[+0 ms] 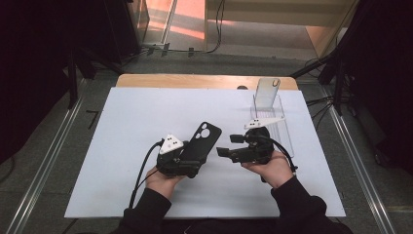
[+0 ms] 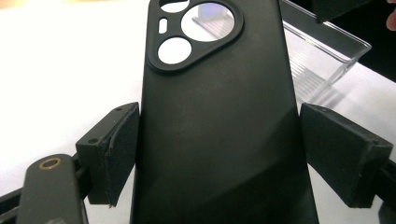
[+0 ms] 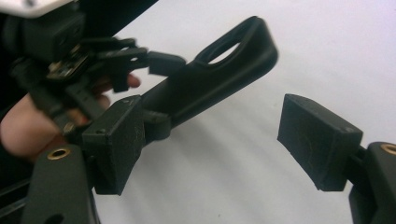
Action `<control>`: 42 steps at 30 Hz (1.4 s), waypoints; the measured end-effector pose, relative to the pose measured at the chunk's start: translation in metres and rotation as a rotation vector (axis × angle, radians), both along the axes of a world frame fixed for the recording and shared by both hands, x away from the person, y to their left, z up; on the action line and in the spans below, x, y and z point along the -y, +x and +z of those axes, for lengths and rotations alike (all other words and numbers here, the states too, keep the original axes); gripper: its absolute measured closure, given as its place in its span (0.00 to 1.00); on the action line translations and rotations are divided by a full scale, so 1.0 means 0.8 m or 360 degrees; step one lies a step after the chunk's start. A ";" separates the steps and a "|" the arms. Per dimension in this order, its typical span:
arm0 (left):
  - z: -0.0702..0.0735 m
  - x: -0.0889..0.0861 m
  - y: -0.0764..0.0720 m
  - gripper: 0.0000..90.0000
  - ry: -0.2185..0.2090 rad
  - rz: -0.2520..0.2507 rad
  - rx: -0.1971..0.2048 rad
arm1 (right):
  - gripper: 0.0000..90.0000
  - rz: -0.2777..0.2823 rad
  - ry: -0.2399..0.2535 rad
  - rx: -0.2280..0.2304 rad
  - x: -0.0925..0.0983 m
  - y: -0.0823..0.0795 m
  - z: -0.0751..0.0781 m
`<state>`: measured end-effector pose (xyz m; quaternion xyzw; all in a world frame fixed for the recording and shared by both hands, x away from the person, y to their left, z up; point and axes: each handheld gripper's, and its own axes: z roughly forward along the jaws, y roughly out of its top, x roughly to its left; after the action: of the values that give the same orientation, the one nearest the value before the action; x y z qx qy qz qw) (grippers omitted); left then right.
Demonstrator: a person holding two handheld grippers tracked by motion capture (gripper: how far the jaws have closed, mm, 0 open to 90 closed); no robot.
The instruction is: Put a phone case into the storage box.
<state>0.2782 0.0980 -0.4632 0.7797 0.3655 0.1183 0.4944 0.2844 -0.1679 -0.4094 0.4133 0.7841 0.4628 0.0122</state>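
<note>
A black phone case (image 1: 203,140) with a large camera cut-out is held up off the white mat, tilted up and away to the right. My left gripper (image 1: 191,158) is shut on its lower part. In the left gripper view both pads press the long edges of the case (image 2: 219,116). My right gripper (image 1: 229,145) is just right of it with its jaws pointing left at the case. In the right gripper view its jaws (image 3: 217,135) stand open with nothing between them, and the black case (image 3: 219,70) lies beyond its left jaw.
A clear phone case (image 1: 267,91) stands upright in a clear acrylic holder (image 1: 275,124) at the back right. That holder (image 2: 322,60) also appears behind the black case. A white mat (image 1: 136,112) covers the wooden table (image 1: 195,80). Dark floor and stands surround it.
</note>
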 end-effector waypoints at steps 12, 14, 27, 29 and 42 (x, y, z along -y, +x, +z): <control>-0.006 0.001 -0.006 0.17 -0.0104 0.0063 0.0114 | 0.23 -0.0073 0.0069 -0.0099 -0.006 0.024 -0.005; -0.007 0.002 -0.007 0.17 -0.0106 0.0065 0.0122 | 0.23 -0.0079 0.0073 -0.0112 -0.009 0.028 -0.005; -0.006 0.008 -0.012 0.17 -0.0166 0.0021 0.0106 | 0.28 -0.0100 0.0173 -0.0242 -0.021 0.053 -0.008; -0.005 0.009 -0.012 0.17 -0.0175 0.0027 0.0111 | 0.32 -0.0103 0.0205 -0.0289 -0.021 0.058 -0.010; -0.006 0.009 -0.013 0.16 -0.0233 0.0009 0.0096 | 0.75 -0.0137 0.0383 -0.0485 -0.020 0.072 -0.007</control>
<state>0.2675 0.0908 -0.4679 0.7365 0.3604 0.1161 0.5606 0.3419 -0.1515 -0.4151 0.5100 0.6975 0.4844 -0.1364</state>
